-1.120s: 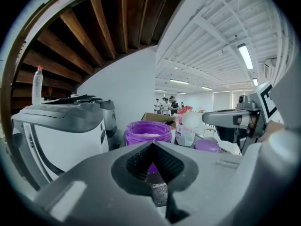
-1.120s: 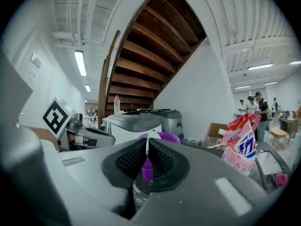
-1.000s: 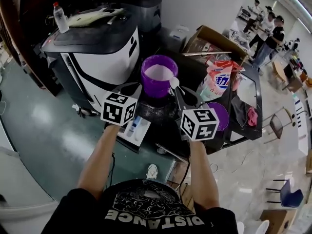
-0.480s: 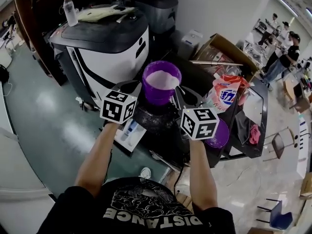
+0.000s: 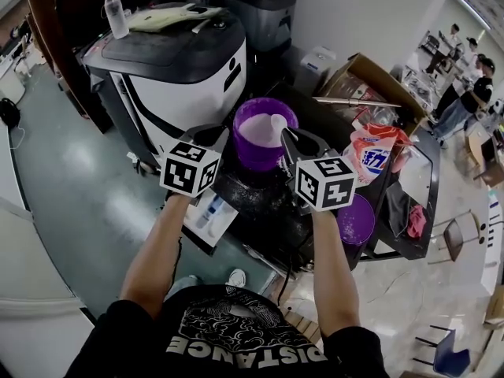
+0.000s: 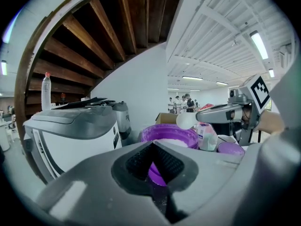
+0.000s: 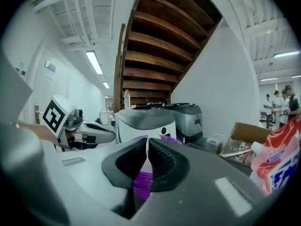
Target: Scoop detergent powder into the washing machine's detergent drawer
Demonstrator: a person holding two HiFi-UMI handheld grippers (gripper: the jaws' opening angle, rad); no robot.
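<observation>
A purple tub (image 5: 260, 144) holding white detergent powder stands on the dark table. My right gripper (image 5: 290, 138) is shut on the handle of a white scoop (image 5: 277, 123), whose bowl hangs over the powder at the tub's right side. The left gripper view shows that scoop (image 6: 186, 120) just above the tub's rim (image 6: 169, 130). My left gripper (image 5: 213, 136) is shut, with nothing between its jaws (image 6: 153, 147), close beside the tub's left wall. The white and grey washing machine (image 5: 177, 77) stands to the left behind the tub.
A red and white detergent bag (image 5: 374, 152) and a purple lid (image 5: 354, 219) lie to the right. An open cardboard box (image 5: 362, 81) is behind them. A white tray (image 5: 209, 211) sticks out below my left gripper. A bottle (image 5: 116, 14) stands on the machine. People stand far right.
My right gripper has brought the scoop from beside the tub's right rim to over the powder. The left gripper has stayed at the tub's left side.
</observation>
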